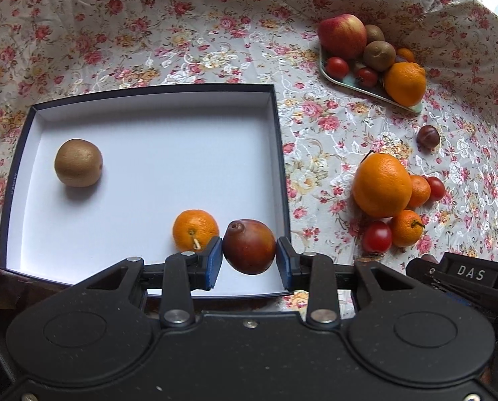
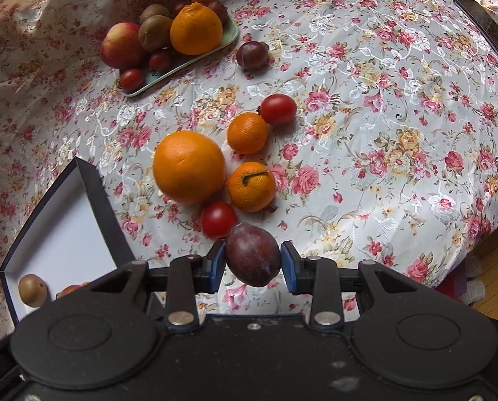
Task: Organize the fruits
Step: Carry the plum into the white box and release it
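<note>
A kiwi (image 1: 78, 162) and a mandarin (image 1: 195, 230) are sitting in the white-floored box (image 1: 148, 127), well apart. The left gripper (image 1: 249, 257) is clenching a dark red plum (image 1: 249, 246) over the box's near right corner. The right gripper (image 2: 253, 260) is gripping a purple plum (image 2: 253, 254) above the floral cloth (image 2: 366, 117), just beside 1 tomato (image 2: 218, 219) and a big orange (image 2: 189, 167).

home dining spot: floral tablecloth (image 2: 366, 107) over table, fruit tray (image 2: 182, 60), wooden floor (image 2: 496, 267) beside.
</note>
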### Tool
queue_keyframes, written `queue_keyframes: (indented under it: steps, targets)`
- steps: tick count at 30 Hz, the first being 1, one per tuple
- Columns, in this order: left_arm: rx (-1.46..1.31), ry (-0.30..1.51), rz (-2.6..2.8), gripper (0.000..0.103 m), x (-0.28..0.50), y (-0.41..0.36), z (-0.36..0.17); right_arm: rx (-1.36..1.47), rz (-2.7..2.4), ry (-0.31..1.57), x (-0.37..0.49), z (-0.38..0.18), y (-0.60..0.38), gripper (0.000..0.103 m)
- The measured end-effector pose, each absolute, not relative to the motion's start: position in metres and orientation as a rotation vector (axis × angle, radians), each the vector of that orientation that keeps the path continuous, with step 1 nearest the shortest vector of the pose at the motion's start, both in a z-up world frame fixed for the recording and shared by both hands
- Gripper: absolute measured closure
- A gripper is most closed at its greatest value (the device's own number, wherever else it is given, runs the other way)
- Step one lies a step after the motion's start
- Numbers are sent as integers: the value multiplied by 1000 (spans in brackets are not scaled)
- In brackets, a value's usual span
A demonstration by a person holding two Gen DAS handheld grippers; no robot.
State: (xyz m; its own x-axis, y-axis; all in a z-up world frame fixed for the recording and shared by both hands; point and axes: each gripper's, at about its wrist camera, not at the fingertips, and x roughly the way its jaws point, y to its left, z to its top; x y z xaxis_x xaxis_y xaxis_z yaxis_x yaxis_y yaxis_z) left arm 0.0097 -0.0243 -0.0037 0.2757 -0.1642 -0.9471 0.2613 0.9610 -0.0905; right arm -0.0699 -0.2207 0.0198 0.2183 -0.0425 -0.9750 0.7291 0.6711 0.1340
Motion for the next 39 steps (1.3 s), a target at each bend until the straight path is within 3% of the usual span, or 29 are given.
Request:
queue_keyframes:
  steps: [21, 39]
  targets:
    - [-37, 1258, -44, 60, 33, 90, -16, 676, -414, 1189, -42, 35, -129, 66]
    - [-54, 1292, -9, 60, 40, 119, -27, 605, -362, 1200, -25, 22, -87, 64]
